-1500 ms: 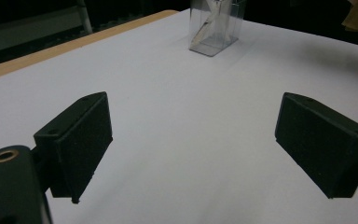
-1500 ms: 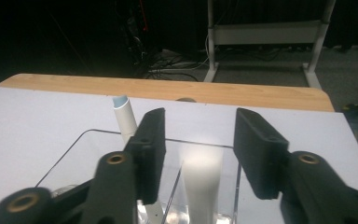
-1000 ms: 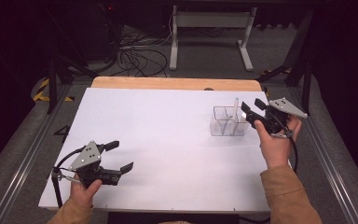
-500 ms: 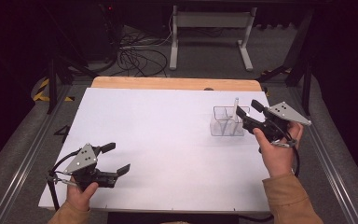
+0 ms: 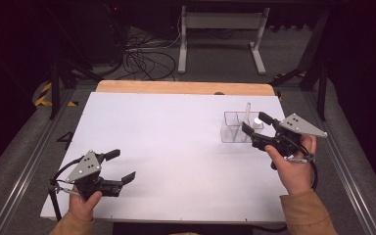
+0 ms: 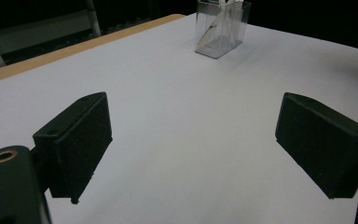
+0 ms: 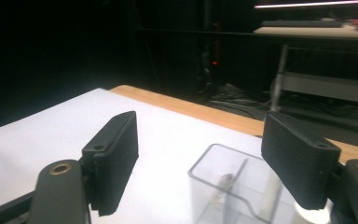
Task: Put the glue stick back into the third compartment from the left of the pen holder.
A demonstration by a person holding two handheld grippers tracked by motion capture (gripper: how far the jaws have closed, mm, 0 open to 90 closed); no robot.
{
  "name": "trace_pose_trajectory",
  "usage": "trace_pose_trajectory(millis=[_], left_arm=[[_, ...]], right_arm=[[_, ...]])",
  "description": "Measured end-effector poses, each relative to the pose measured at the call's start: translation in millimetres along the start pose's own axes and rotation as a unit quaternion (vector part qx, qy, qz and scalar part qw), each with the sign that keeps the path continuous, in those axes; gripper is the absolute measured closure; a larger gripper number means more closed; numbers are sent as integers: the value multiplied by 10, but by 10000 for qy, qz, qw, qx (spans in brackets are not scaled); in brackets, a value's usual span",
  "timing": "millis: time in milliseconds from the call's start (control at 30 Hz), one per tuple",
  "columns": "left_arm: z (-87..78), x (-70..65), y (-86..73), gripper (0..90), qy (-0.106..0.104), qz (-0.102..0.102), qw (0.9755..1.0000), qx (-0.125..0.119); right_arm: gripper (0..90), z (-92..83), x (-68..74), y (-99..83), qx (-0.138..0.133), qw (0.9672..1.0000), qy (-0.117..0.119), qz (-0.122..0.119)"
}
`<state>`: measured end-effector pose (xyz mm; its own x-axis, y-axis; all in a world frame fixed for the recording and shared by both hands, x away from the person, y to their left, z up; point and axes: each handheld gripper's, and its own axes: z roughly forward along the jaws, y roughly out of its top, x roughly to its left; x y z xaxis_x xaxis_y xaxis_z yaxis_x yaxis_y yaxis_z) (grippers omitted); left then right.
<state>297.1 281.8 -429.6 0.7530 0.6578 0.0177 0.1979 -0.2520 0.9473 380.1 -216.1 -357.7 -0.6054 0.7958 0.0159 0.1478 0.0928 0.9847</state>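
The right gripper (image 5: 257, 129) has drawn back toward the near right, off the clear divided container (image 5: 236, 128), its jaws just opening wide and empty. That looks like a finished drop: the slim white sticks (image 5: 247, 112) stand inside the container at the table's far right. The left gripper (image 5: 119, 166) rests near left, jaws wide apart, holding nothing.

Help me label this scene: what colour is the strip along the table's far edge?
Light wood-tan; the strip shows best in the high view, beyond the white table top.

a white rectangular table top (image 5: 176, 147) with a wooden far edge bears a clear plastic divided box (image 5: 235, 128) holding a thin upright stick. the right gripper (image 5: 258, 128), jaws just opening and empty, sits just beside it. the left gripper (image 5: 121, 166) rests open near the front corner.
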Motion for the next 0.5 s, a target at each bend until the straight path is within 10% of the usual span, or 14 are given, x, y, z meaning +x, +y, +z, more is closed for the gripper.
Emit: trace_pose_trajectory(millis=[500], left_arm=[[-29,-5,-9,115,13,-18,10000,-45]], right_arm=[[263,-98,237,-217,142,9941,1020,-354]])
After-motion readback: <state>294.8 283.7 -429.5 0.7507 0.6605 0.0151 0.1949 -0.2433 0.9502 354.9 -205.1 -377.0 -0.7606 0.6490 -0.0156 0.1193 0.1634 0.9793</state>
